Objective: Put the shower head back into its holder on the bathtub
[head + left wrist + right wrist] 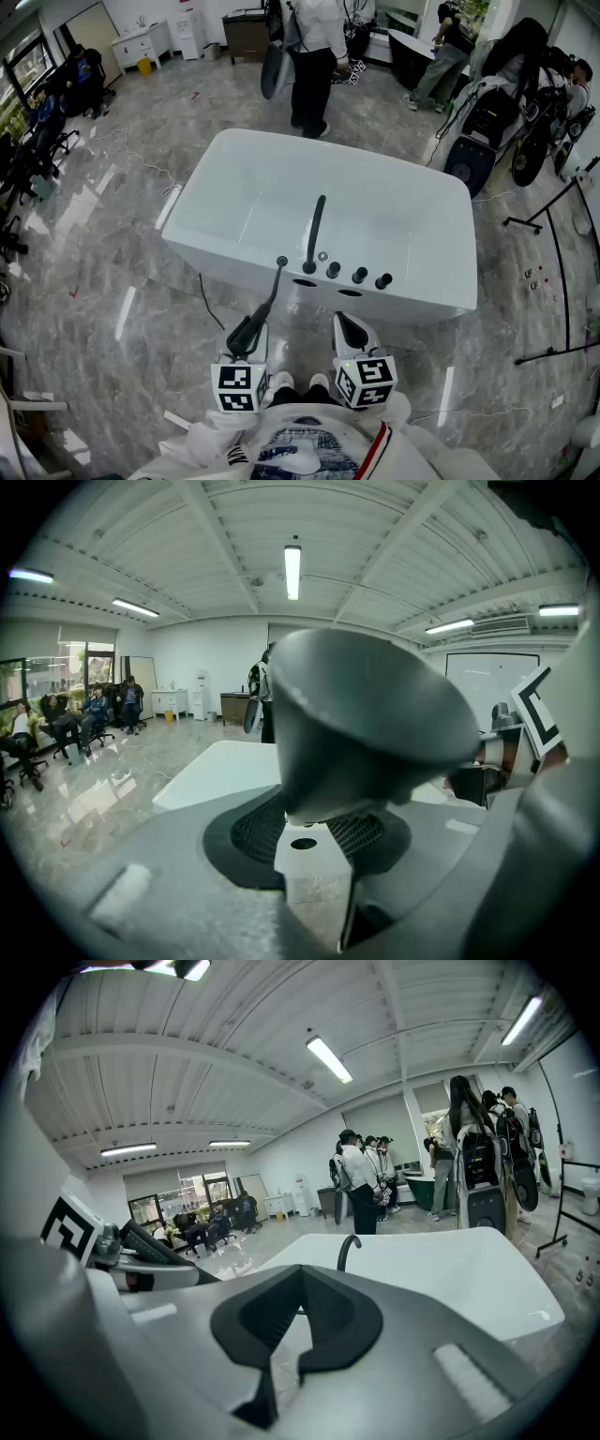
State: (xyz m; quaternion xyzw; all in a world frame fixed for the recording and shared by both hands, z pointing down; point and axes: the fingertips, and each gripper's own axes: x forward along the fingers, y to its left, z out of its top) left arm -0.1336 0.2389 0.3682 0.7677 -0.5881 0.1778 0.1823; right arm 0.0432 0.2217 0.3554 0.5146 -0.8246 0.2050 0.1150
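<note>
We see the white bathtub point(192, 211) whole only from the head view, with a person point(314, 56) standing beyond its far side. On its near rim stand a black spout point(315, 234) and a row of knobs point(359, 276). At the row's left end is the small round holder point(281, 262).

The shower head point(242, 336) is off the tub, below that rim. A thin dark line runs from it up to the holder.

The left gripper point(249, 341) clamps the wide end. Its own view shows the grey cone point(366, 714) filling the space between the pads.

The right gripper point(351, 328) hangs just beside it, clear of the tub. Its own view shows the fingers point(328, 1330) pressed together on nothing, with the spout point(348, 1249) beyond.
</note>
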